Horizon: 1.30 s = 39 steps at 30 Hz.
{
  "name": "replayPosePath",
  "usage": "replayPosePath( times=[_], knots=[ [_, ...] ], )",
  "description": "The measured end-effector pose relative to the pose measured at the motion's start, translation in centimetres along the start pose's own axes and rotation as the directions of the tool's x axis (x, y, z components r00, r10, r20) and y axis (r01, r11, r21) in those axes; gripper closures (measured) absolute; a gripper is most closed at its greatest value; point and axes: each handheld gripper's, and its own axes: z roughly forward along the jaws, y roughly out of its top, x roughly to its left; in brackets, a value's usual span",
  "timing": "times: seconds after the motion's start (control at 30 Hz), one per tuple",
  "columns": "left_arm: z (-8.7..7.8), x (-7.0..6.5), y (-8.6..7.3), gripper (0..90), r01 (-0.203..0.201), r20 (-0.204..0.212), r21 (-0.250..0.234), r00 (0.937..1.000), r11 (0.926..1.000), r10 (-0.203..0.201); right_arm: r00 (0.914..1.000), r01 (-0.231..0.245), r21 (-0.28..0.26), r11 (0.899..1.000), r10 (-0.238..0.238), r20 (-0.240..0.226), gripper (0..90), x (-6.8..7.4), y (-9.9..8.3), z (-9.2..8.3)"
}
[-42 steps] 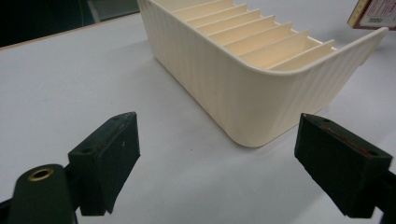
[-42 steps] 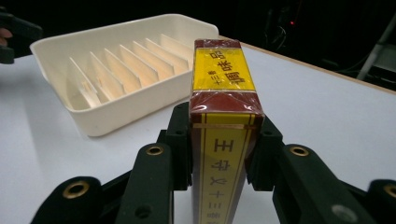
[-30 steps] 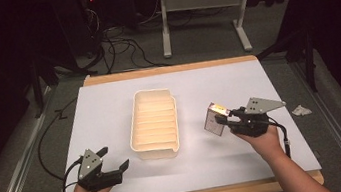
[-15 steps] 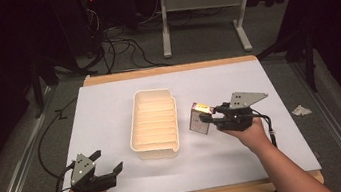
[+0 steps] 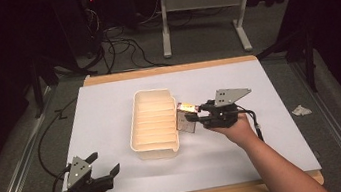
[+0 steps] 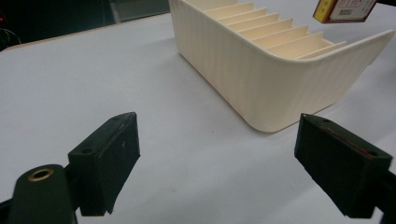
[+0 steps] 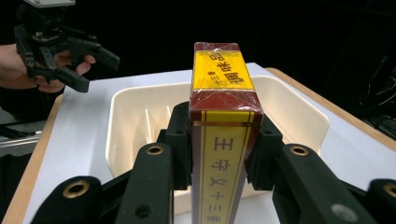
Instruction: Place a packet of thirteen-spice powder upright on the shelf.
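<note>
- Clearly, the right gripper (image 5: pixel 193 118) is clamped on a red-and-yellow box (image 7: pixel 223 140), both pads pressing its narrow sides.
- Box held upright just beside the right wall of the cream slotted tray (image 5: pixel 135 131), near the table's (image 5: pixel 278 161) middle.
- Left gripper (image 5: pixel 102 167) sits by the near-left corner, jaws wide apart, holding nothing.

The box (image 7: pixel 224 140) runs off the bottom edge between the right tool's (image 7: pixel 223 154) pads; its small print is unreadable.
</note>
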Motion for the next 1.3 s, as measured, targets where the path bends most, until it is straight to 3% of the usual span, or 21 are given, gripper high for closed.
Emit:
replayPosePath(
  times=[0.53,0.93,1.3],
  knots=[
    [0.0,0.0,0.0,14.8,0.000,0.002,0.003,1.0000,1.0000,0.000,0.9990,0.021,0.030,0.999,-0.020,-0.040,68.5,0.1,0.3,1.2],
    [-0.1,0.0,0.1,14.8,-0.004,0.003,0.004,1.0000,1.0000,0.004,0.9986,0.013,0.023,1.000,-0.012,-0.052,68.7,-0.3,0.5,1.5],
    [0.0,0.0,0.0,14.8,-0.005,0.003,0.009,1.0000,1.0000,0.005,0.9980,0.007,0.007,1.000,-0.007,-0.063,68.7,0.2,0.8,1.6]
  ],
)
